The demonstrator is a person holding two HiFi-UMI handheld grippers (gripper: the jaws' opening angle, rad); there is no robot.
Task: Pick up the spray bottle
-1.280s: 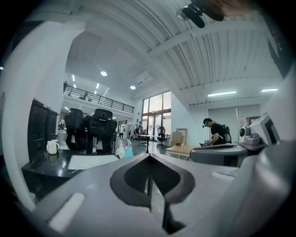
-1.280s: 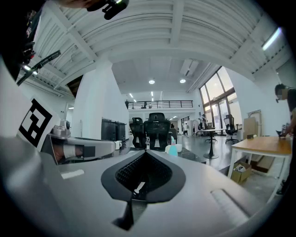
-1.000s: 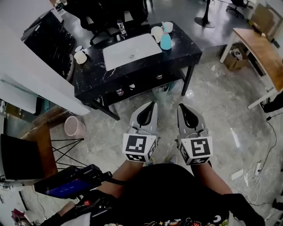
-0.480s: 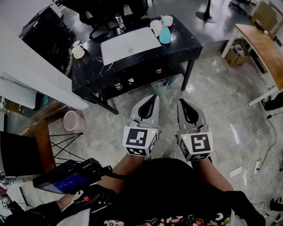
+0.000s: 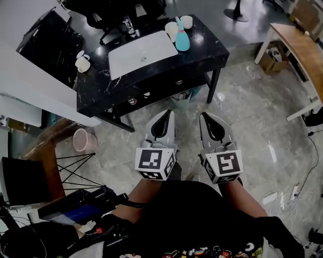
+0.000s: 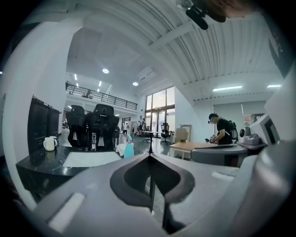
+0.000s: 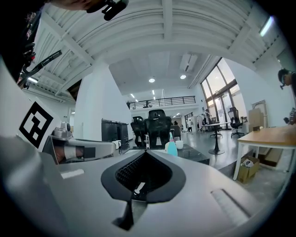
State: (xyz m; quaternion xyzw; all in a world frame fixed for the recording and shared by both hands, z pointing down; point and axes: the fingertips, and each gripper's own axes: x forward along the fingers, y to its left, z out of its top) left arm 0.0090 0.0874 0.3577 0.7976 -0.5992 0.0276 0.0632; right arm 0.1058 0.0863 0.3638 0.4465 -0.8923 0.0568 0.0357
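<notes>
A teal spray bottle [image 5: 182, 40] stands upright at the far right of a black marble table [image 5: 204, 53], beside white cups [image 5: 171, 30]. The same bottle shows small and distant in the left gripper view [image 6: 128, 149] and in the right gripper view [image 7: 172, 147]. My left gripper [image 5: 170, 113] and right gripper [image 5: 203, 115] hang side by side over the floor, well short of the table's near edge. Both point toward the table. Both pairs of jaws are closed together with nothing between them.
A white sink basin [image 5: 141, 53] lies in the tabletop with a faucet [image 5: 127, 22] behind it, and a white mug [image 5: 82, 63] stands at the left end. A pink bucket [image 5: 84, 141] sits on the floor left of the table, a wooden desk [image 5: 302, 53] at right, black chairs [image 5: 116, 9] beyond.
The table and bottle have slid slightly up and left in the head view. Both grippers stay shut and side by side, shifted a little left.
</notes>
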